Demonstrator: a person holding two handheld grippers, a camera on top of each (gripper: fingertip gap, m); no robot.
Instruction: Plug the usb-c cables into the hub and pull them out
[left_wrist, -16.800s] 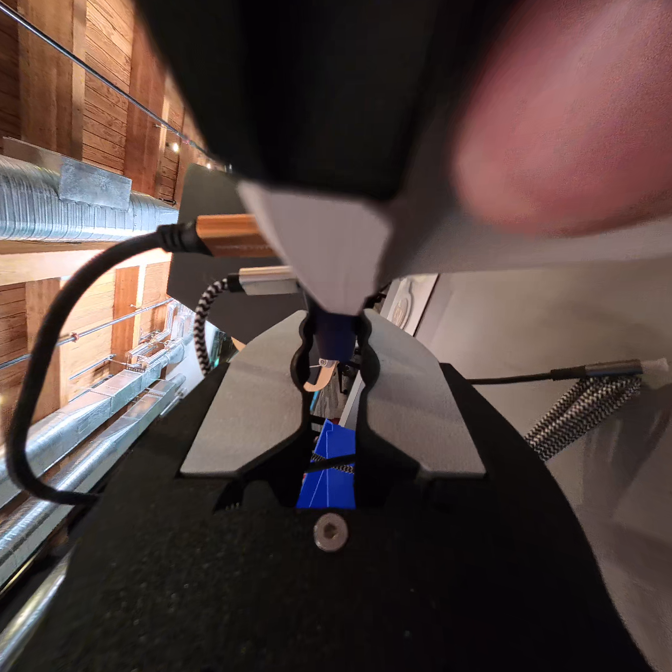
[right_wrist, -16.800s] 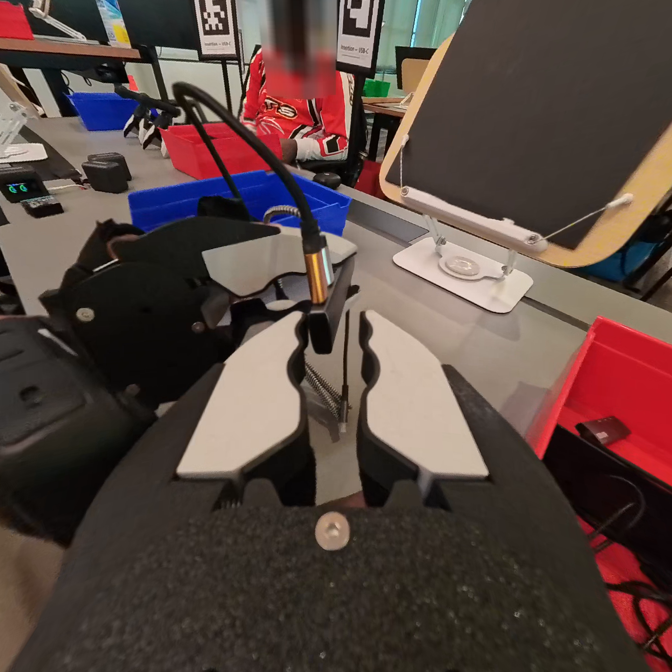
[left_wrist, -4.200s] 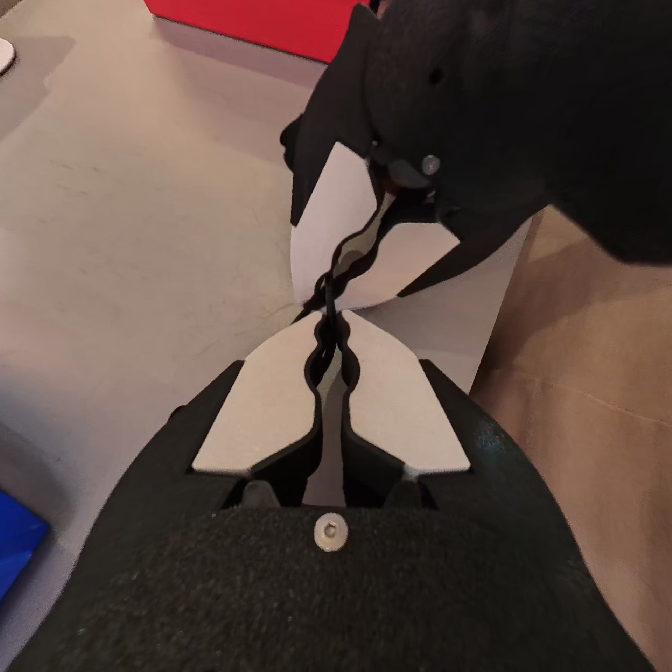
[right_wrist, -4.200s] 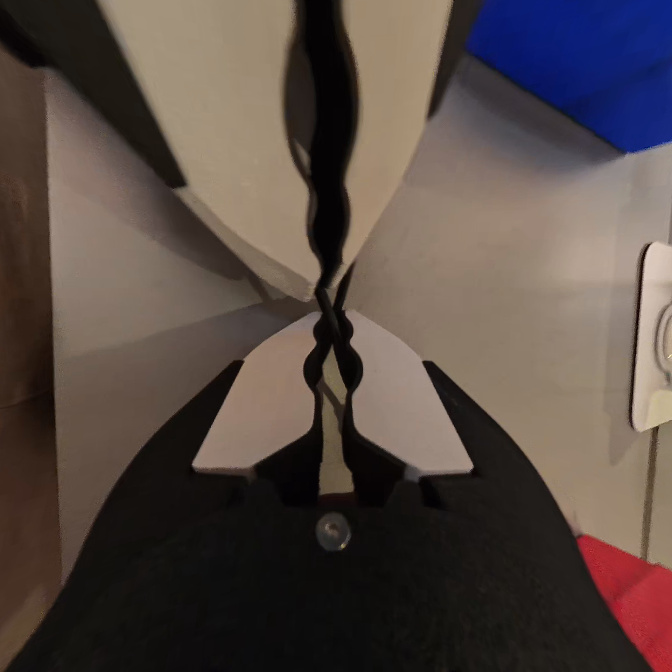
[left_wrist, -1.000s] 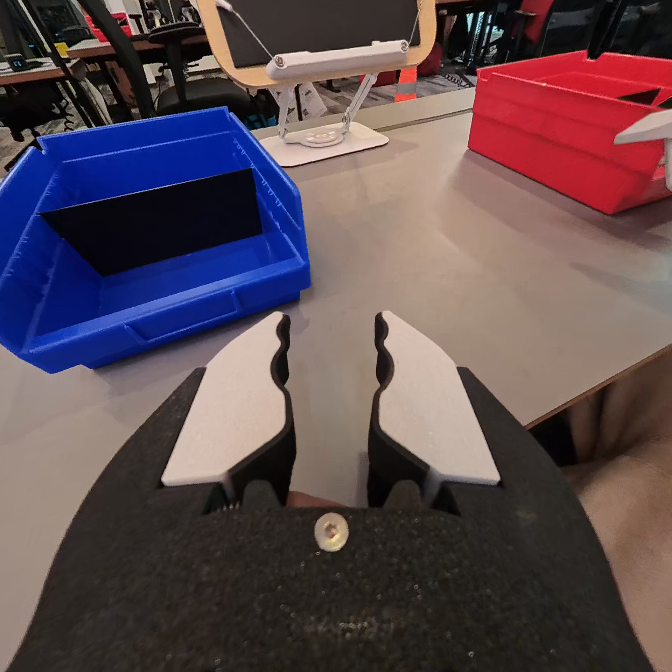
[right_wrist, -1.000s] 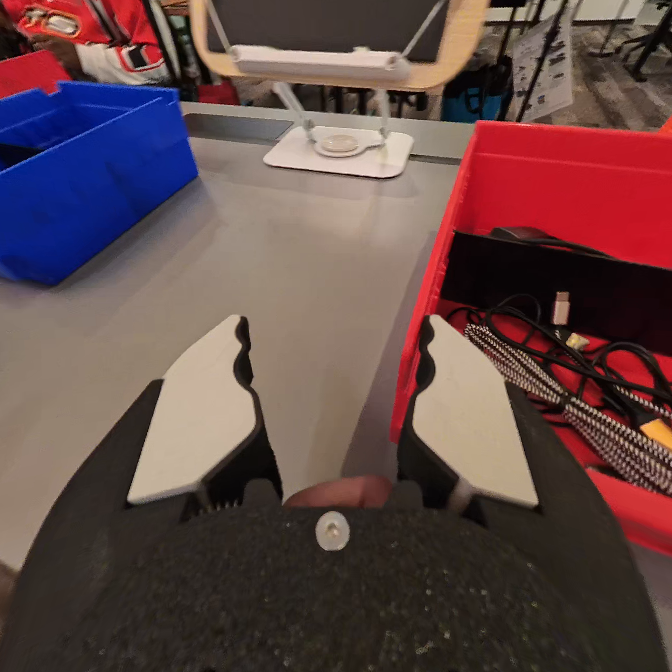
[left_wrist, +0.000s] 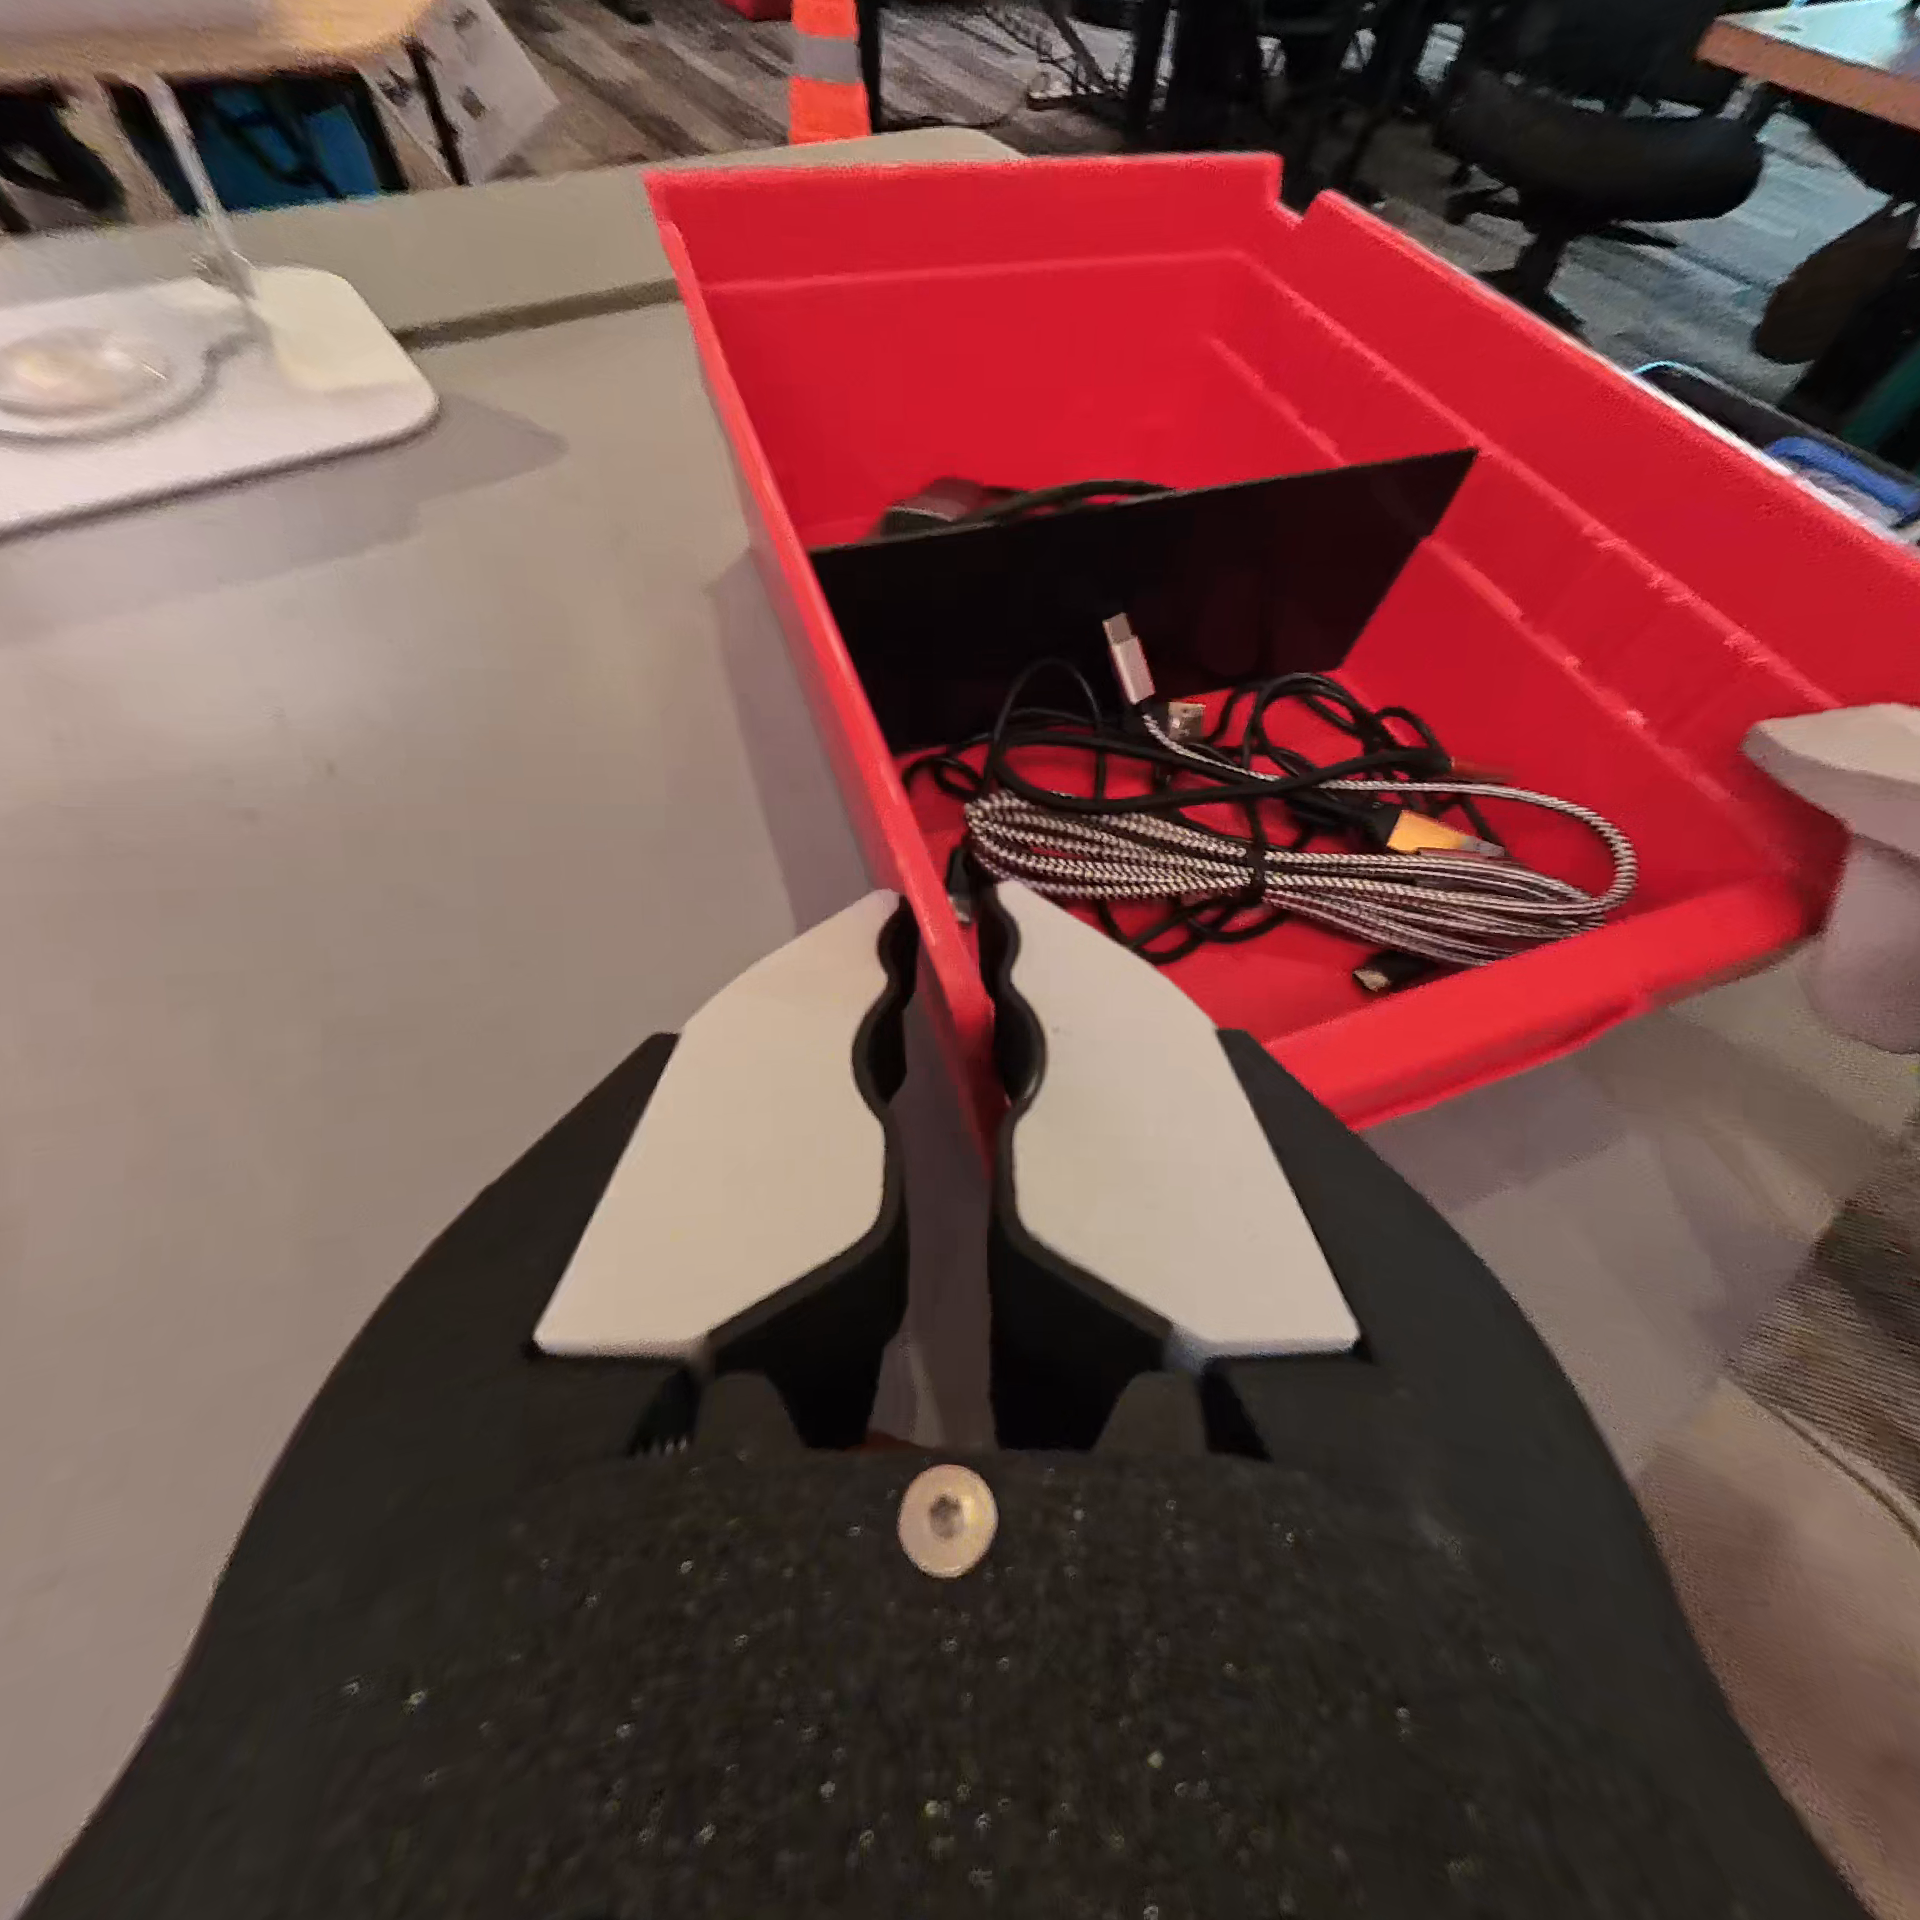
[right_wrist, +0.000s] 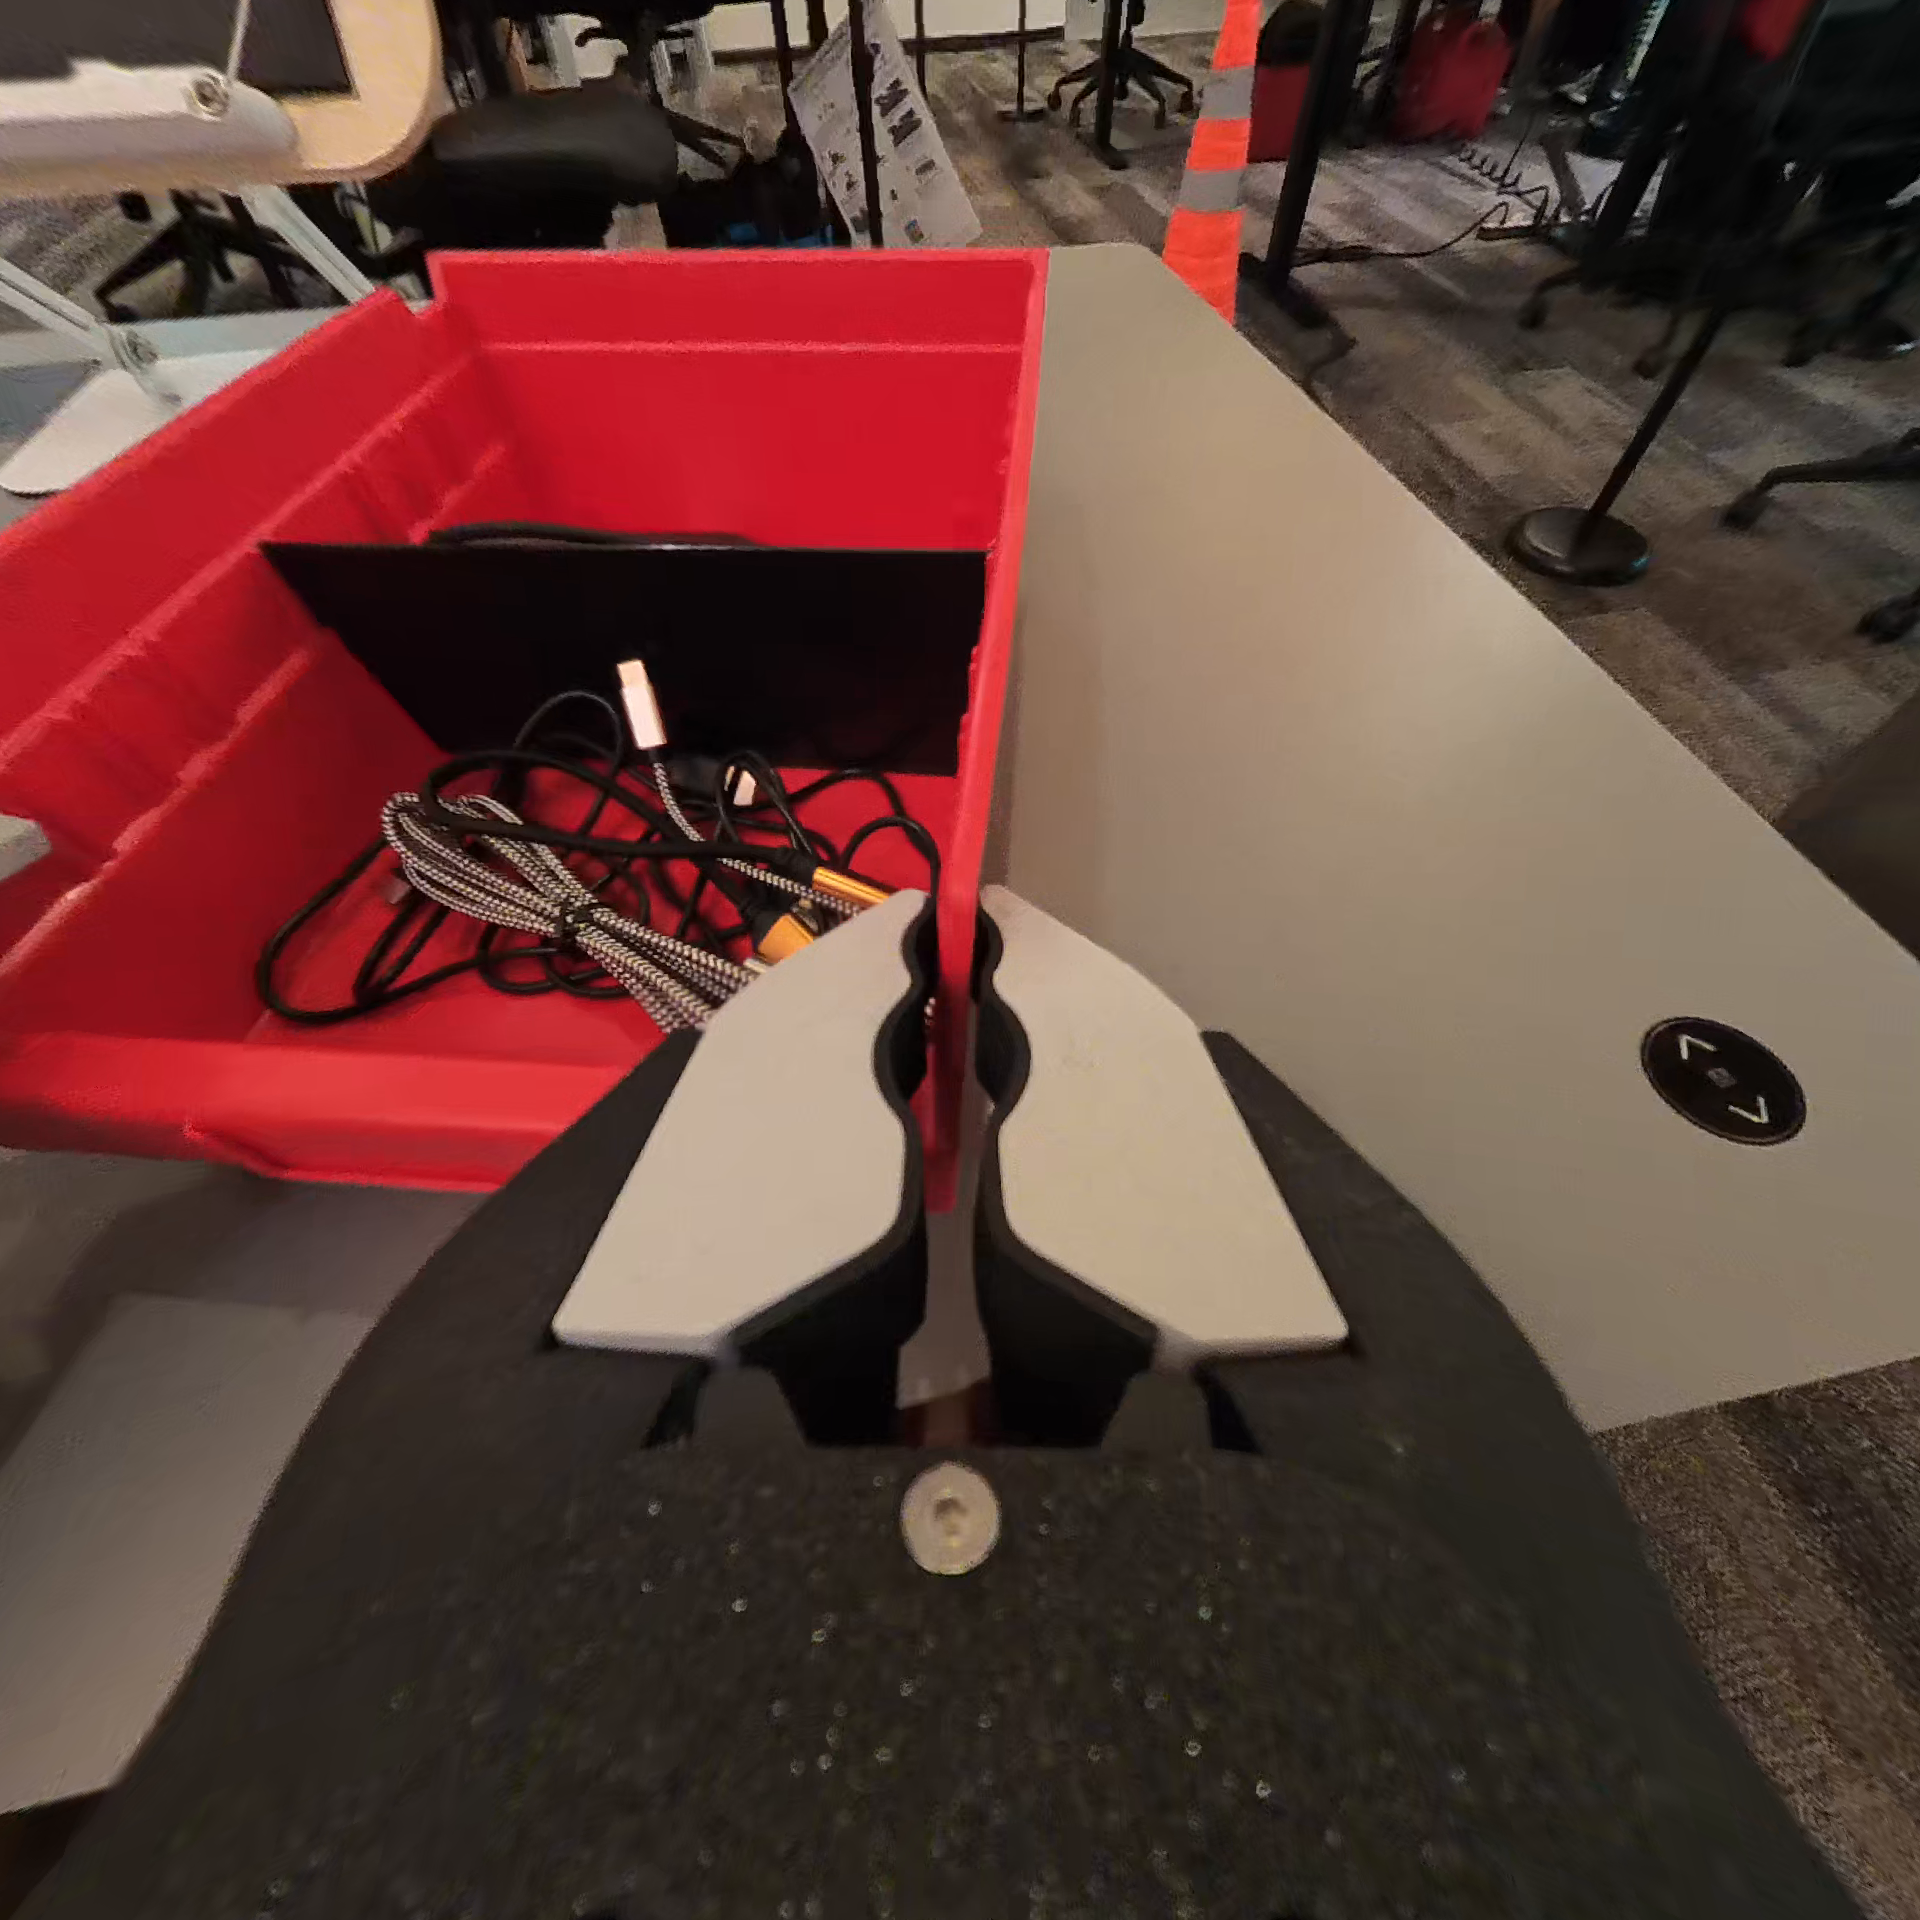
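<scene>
A red bin (left_wrist: 935, 208) stands on the grey table and also shows in the right wrist view (right_wrist: 727, 281). In its near compartment lies a tangle of USB cables (left_wrist: 1299, 862), braided and black (right_wrist: 540, 883), with silver and orange plugs. A black divider (left_wrist: 1143, 582) crosses the bin, and a dark device with a black cord (left_wrist: 940, 499) lies behind it, mostly hidden. My left gripper (left_wrist: 945, 920) is shut on the bin's left wall. My right gripper (right_wrist: 954, 914) is shut on the bin's right wall. One of its fingers (left_wrist: 1849, 779) shows at the left view's right edge.
A white stand base (left_wrist: 208, 416) sits on the table (left_wrist: 364, 831) left of the bin. A round black control disc (right_wrist: 1723, 1081) is set in the table (right_wrist: 1351, 779) right of the bin. An orange cone (right_wrist: 1210, 156) and office chairs stand beyond the table's edge. Tip to tip, the grippers are about 20 cm apart. From my right tips it is roughly 20 cm to the round black control disc (right_wrist: 1723, 1081); from my left, 35 cm.
One second ago both grippers were open above the table. Both have moved to the red bin and closed on its opposite side walls.
</scene>
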